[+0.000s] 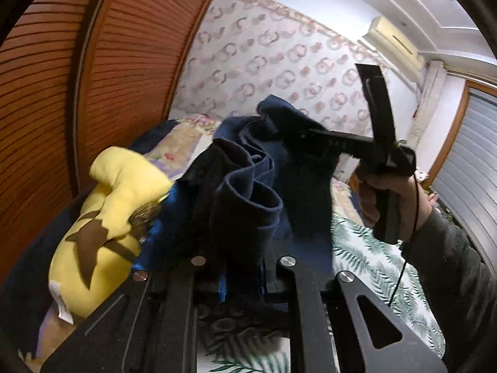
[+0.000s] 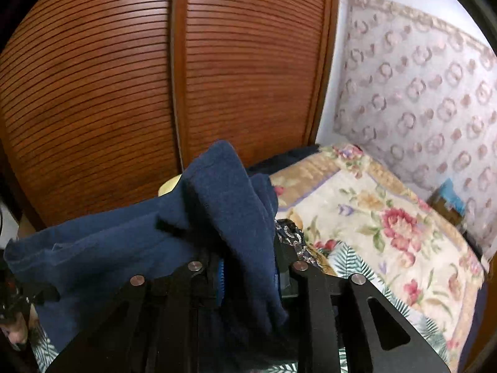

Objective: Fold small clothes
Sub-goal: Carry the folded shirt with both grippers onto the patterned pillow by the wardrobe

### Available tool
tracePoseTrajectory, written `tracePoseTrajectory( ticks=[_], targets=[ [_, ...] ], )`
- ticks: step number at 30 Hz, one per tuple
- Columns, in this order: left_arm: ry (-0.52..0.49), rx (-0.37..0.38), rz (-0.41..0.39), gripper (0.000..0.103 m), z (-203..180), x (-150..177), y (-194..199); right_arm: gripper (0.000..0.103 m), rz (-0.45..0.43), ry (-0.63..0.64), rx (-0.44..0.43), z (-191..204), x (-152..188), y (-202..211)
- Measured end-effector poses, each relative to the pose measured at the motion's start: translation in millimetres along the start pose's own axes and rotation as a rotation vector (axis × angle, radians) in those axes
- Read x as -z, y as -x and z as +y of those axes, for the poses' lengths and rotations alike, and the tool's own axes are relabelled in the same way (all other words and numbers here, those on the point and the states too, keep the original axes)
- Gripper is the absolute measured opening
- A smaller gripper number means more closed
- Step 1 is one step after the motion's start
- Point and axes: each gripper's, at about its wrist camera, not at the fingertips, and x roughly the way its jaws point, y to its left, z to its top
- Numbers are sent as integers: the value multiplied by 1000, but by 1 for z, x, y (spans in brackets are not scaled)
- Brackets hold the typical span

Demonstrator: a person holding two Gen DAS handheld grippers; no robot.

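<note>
A navy blue garment [image 1: 248, 192] hangs bunched in the air between both grippers, above the bed. My left gripper [image 1: 240, 264] is shut on one end of it; folds of cloth cover the fingertips. In the left wrist view a hand [image 1: 407, 202] holds my right gripper [image 1: 276, 127], which pinches the garment's raised far end. In the right wrist view the navy garment [image 2: 217, 199] drapes over and between the fingers of the right gripper [image 2: 248, 267], hiding the tips; its other end stretches away to the left.
A yellow plush toy [image 1: 102, 217] lies on the bed at the left. Brown louvred wardrobe doors [image 2: 155, 77] stand close behind. A floral quilt [image 2: 388, 217] and a leaf-print sheet [image 1: 372, 264] cover the bed. A patterned wall [image 2: 419, 93] is on the right.
</note>
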Motion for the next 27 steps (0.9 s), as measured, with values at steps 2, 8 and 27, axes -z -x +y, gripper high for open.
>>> tracePoseTrajectory(
  ticks=[2, 8, 27],
  targets=[
    [9, -8, 4, 15, 1, 3, 1, 36, -13, -43, 3, -10, -2, -6],
    [11, -18, 17, 15, 8, 7, 1, 48, -99, -172, 99, -30, -22, -8],
    [-226, -114, -88, 82, -27, -4, 22, 48, -39, -105, -13, -14, 29, 31]
  ],
)
